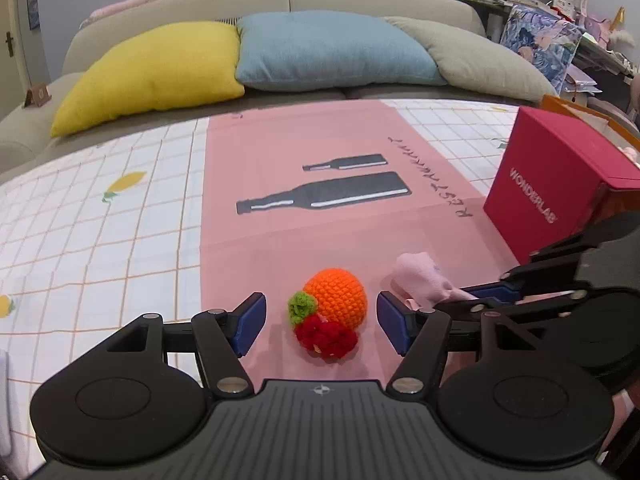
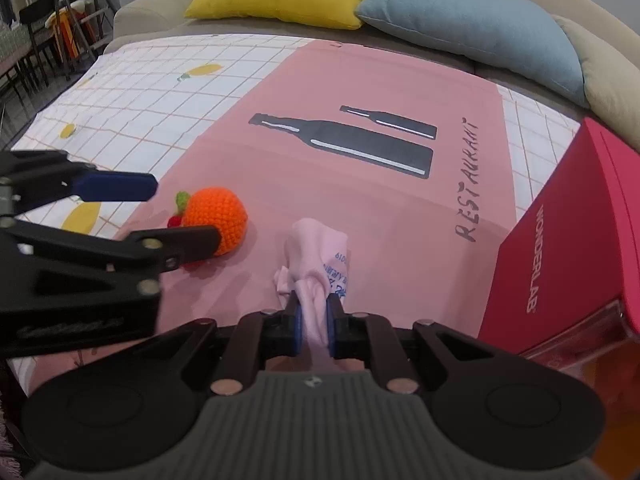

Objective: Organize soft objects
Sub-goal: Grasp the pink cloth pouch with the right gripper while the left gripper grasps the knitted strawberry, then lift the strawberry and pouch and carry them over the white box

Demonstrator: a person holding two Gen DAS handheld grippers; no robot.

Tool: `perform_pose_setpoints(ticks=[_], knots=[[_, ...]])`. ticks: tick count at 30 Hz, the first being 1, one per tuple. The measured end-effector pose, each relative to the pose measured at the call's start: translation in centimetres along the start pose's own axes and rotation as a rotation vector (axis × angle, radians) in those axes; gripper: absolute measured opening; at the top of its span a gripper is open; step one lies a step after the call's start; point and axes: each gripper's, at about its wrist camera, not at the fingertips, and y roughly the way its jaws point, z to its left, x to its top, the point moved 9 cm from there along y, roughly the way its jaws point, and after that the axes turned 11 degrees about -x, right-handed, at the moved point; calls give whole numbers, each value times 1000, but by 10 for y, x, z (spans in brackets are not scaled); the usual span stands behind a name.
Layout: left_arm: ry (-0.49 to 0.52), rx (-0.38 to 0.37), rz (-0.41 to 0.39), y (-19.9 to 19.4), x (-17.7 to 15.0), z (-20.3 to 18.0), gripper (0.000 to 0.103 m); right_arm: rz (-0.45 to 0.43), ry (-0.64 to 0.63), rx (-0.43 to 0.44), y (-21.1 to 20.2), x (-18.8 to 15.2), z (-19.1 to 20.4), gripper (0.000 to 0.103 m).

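The right gripper (image 2: 314, 318) is clamped on a bunched pink cloth (image 2: 316, 256), which lies on the pink place mat (image 2: 360, 208). The left gripper (image 1: 322, 322) stands with jaws apart on either side of a crocheted orange (image 1: 338, 294), not touching it. A red box (image 2: 560, 240) stands closed at three o'clock of the cloth; its contents cannot be seen.

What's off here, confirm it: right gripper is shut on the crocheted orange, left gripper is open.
Wrong object. In the right wrist view the right gripper is shut on the pink cloth; the crocheted orange lies free on the mat between the open left gripper fingers.
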Motion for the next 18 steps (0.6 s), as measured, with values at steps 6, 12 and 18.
perform_pose_setpoints(ticks=[6,12,18], knots=[[-20,7,16,15,-4,5,71,2,10,-5,1,0,0,10],[-34,-23,13,17,-6,3,55,-3,3,-10,0,-1,1,10],[-62,-23,13,8,-8,6,53,12,-5,-9,-1,2,2,10]])
